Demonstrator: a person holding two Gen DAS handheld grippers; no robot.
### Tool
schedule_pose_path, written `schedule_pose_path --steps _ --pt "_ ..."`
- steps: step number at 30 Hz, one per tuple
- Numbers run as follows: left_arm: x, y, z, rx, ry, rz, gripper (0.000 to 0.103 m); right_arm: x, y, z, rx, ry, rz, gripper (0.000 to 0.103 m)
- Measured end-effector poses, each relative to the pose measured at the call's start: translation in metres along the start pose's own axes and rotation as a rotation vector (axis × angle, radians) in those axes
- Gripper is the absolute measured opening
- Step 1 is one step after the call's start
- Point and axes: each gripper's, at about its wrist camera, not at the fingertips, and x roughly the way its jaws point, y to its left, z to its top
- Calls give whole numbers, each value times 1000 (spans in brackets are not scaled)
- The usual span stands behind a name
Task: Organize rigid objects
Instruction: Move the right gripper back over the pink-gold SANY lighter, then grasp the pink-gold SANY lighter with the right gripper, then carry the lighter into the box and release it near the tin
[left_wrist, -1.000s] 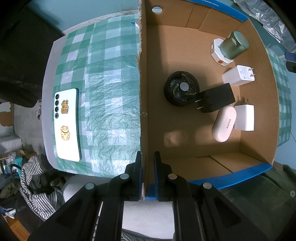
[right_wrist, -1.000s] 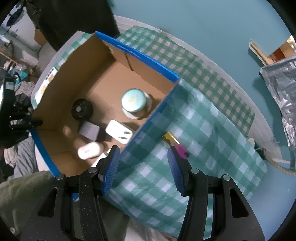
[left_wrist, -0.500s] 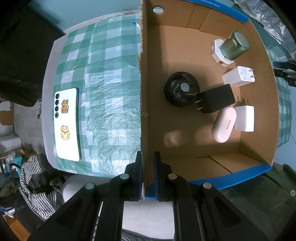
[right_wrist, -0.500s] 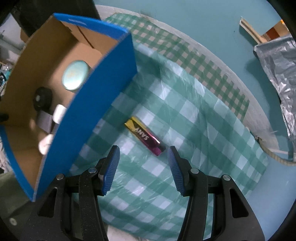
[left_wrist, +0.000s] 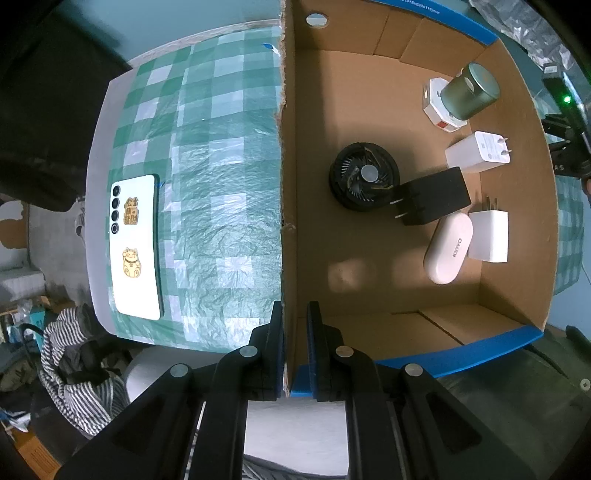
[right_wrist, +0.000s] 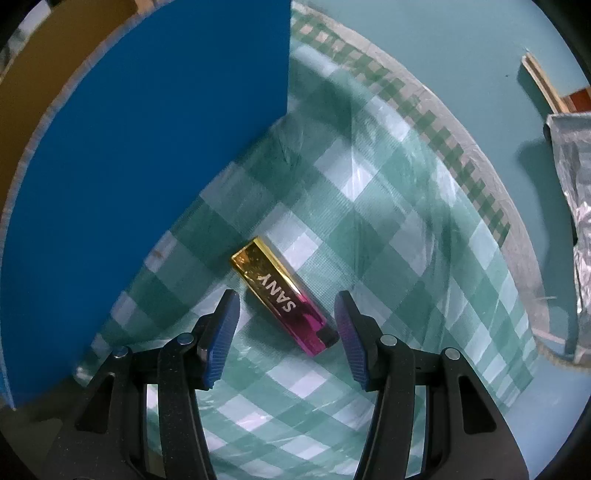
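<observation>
Cardboard of the box wall (left_wrist: 290, 184) is clamped between the pads of the left tool (left_wrist: 295, 345), which points straight down over the near corner of the box. Inside the box a black round fan (left_wrist: 364, 181), a black charger (left_wrist: 434, 201), two white plug adapters (left_wrist: 478, 151) (left_wrist: 489, 236), a white oval case (left_wrist: 447, 247) and a green cylinder (left_wrist: 471, 90) resting on a small white box (left_wrist: 436, 110) are seen lying on the cardboard floor. Outside the box, on the green checked cloth (left_wrist: 221, 184) covering the worktop, a white phone (left_wrist: 135, 245) is laid face down near the cloth's edge. The right tool (right_wrist: 286, 326) is held with its blue pads apart above a gold-and-pink lighter (right_wrist: 282, 295) marked SANY, which lies flat on the cloth beside the box's blue outer wall (right_wrist: 147, 166); the lighter is framed between the pads but is not touched by them.
</observation>
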Motion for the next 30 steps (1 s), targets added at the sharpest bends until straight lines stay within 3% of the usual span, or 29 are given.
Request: schedule_pose_path --steps 4,13,21,30 --pt "0 1 -1 -9 -1 -4 10 5 3 0 -11 13 7 49" --pt "3 3 -2 -14 6 -6 10 2 5 -1 20 15 19 22" --pt "4 3 -2 -11 4 -5 10 1 -5 -7 162 37 94 21" --pt "4 3 -1 -8 2 -4 10 -16 -10 -9 204 42 108 21"
